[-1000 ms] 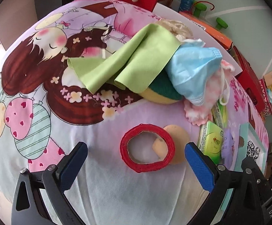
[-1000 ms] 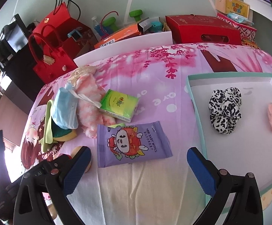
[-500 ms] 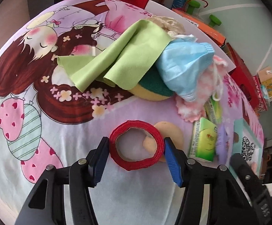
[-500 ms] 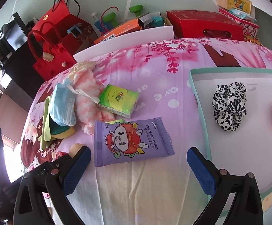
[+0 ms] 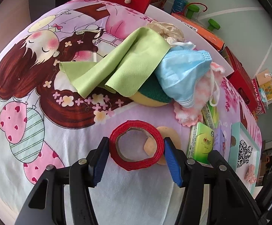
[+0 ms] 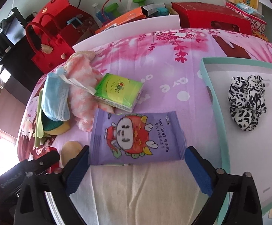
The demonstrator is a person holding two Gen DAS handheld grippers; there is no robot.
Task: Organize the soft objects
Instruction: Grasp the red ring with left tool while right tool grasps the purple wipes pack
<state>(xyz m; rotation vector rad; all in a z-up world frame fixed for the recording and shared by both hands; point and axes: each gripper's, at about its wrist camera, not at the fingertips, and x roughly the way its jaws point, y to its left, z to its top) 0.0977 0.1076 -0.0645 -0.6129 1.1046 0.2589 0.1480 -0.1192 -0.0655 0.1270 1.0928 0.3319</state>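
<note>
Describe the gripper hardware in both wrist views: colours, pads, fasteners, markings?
Both match: the left gripper and the right gripper have black plastic arms with silver round fasteners, and ribbed blue pads line the jaws. In the right wrist view the left gripper's black body bears pale lettering, too small to read. No cables or sleeves visible.

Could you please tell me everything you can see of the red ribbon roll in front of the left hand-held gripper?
The red ribbon roll is a flat ring of shiny red ribbon wound on a brownish cardboard core, with an open centre showing the sheet beneath. It lies flat on the printed bedsheet, partly overlapping a tan round pad at its right. The left hand-held gripper is closed on it, one blue pad against each side. It looks undamaged.
</note>
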